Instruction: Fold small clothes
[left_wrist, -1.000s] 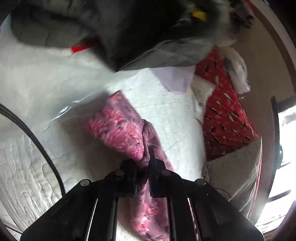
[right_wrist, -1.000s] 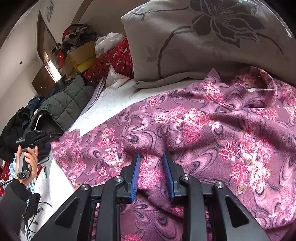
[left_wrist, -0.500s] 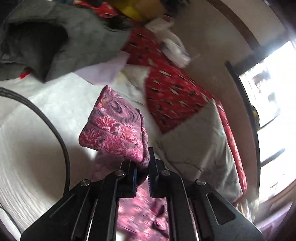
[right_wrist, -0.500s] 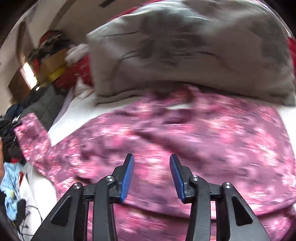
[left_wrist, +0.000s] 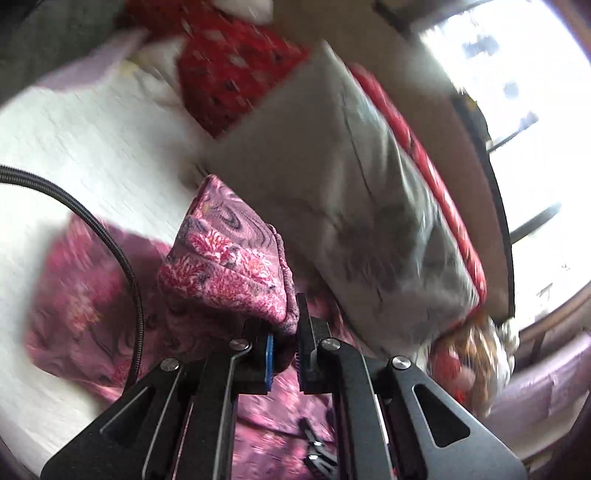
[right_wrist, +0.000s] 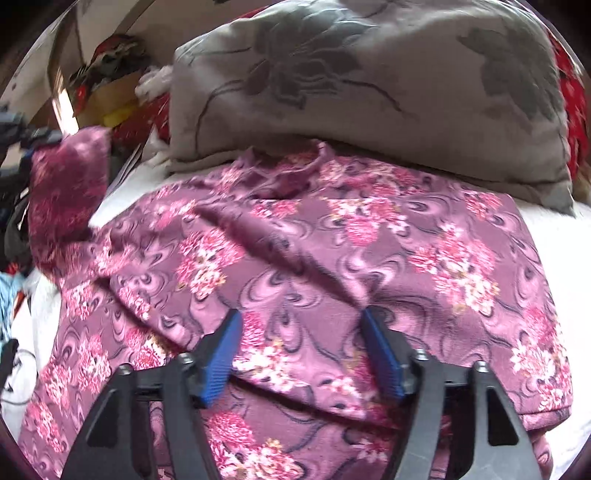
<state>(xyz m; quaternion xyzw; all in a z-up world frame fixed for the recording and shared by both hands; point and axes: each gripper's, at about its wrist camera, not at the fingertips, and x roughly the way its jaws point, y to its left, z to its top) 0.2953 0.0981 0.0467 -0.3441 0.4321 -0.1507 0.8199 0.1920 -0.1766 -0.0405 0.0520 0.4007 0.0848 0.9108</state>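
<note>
A purple floral fleece top (right_wrist: 332, 266) lies spread on the white bed, its collar toward the grey pillow. My left gripper (left_wrist: 284, 332) is shut on the end of one sleeve (left_wrist: 229, 266) and holds it lifted above the body of the top (left_wrist: 81, 295). The raised sleeve also shows in the right wrist view (right_wrist: 66, 192) at the far left. My right gripper (right_wrist: 301, 343) is open wide, its blue pads (right_wrist: 221, 354) just above the top's middle, holding nothing.
A grey flowered pillow (right_wrist: 369, 92) lies against the top's collar, also in the left wrist view (left_wrist: 340, 206). Red patterned bedding (left_wrist: 236, 62) and clutter (right_wrist: 110, 74) sit beyond. White bedsheet (left_wrist: 85, 147) lies left; a black cable (left_wrist: 110, 258) crosses it.
My left gripper has carried the sleeve up and over toward the body of the top and the pillow. My right gripper has let go of the cloth and opened wide.
</note>
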